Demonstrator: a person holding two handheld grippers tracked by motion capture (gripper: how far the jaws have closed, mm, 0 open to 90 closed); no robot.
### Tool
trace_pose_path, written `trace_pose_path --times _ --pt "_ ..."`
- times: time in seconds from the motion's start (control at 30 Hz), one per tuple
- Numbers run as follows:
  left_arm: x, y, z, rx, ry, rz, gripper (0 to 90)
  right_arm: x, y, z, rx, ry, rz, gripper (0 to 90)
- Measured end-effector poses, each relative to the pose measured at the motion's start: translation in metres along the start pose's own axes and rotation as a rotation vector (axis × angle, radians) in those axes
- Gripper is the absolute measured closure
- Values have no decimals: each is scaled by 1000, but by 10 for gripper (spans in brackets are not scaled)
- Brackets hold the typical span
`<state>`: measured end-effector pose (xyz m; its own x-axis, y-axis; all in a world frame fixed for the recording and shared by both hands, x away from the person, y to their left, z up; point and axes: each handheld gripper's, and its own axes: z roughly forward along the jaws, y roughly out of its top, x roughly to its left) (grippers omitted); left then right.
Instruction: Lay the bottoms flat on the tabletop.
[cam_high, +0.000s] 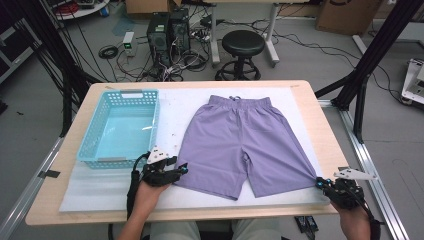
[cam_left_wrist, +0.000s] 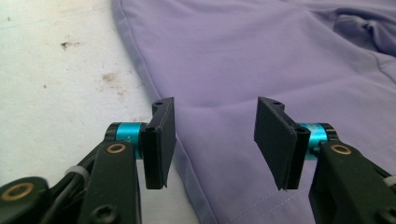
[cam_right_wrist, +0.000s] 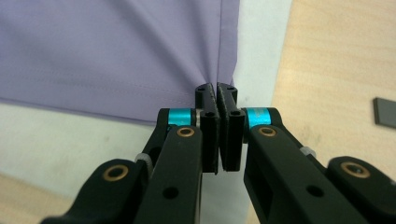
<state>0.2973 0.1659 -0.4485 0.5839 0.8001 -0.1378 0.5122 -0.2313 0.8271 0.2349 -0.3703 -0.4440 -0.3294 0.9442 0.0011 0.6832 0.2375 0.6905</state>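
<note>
Lilac shorts (cam_high: 245, 140) lie flat on the white mat, waistband at the far side. My right gripper (cam_high: 319, 182) is at the near right corner of the right leg. In the right gripper view its jaws (cam_right_wrist: 217, 91) are shut on that corner of the shorts (cam_right_wrist: 107, 51), and the cloth puckers toward the pads. My left gripper (cam_high: 182, 170) stands open at the outer near corner of the left leg. In the left gripper view the side hem of the shorts (cam_left_wrist: 261, 56) runs between the open jaws (cam_left_wrist: 215, 121), one finger (cam_left_wrist: 161, 140) over the mat, the other over the cloth.
A light blue plastic basket (cam_high: 120, 93) sits on the mat (cam_high: 100, 187) at the left, close behind my left gripper. The wooden table's edge (cam_high: 325, 130) runs just right of the shorts. Beyond the table stand a black stool (cam_high: 243, 44) and computer towers (cam_high: 167, 30).
</note>
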Motion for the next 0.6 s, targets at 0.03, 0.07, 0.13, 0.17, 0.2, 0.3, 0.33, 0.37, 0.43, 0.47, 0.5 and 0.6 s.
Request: trace_pose_path --times 0.03,0.07,0.13,0.17,0.2,0.3,0.33,0.37,0.43,0.47,0.5,0.6 --pt "0 0 0 17 8 9 483 0 -1 -2 -1 -2 7 887" --pt "-1 0 0 29 18 14 482 0 -1 -4 -4 -1 5 899" --pt "0 -2 -2 53 28 12 474 1 0 -9 -20 2 3 777" --pt "0 -3 -3 62 35 12 471 3 2 -11 -38 8 10 723" --pt "1 -4 -4 73 41 15 465 5 5 -13 -57 21 7 714" --pt "2 -7 -6 91 52 12 467 19 15 -12 -105 75 -25 648" --pt "2 -7 -7 92 51 20 481 25 19 -11 -119 103 -30 628" --pt "2 -7 -7 92 51 20 497 30 24 -8 -140 137 -32 596" --pt "0 -9 -9 94 62 29 576 44 30 0 -175 191 -21 541" --pt "-1 -10 -9 94 70 38 626 51 33 5 -182 220 -24 540" --pt "-1 -10 -10 99 69 47 671 59 36 10 -184 237 -38 540" --pt "-1 -10 -13 114 27 48 849 85 46 21 -167 277 -111 540"
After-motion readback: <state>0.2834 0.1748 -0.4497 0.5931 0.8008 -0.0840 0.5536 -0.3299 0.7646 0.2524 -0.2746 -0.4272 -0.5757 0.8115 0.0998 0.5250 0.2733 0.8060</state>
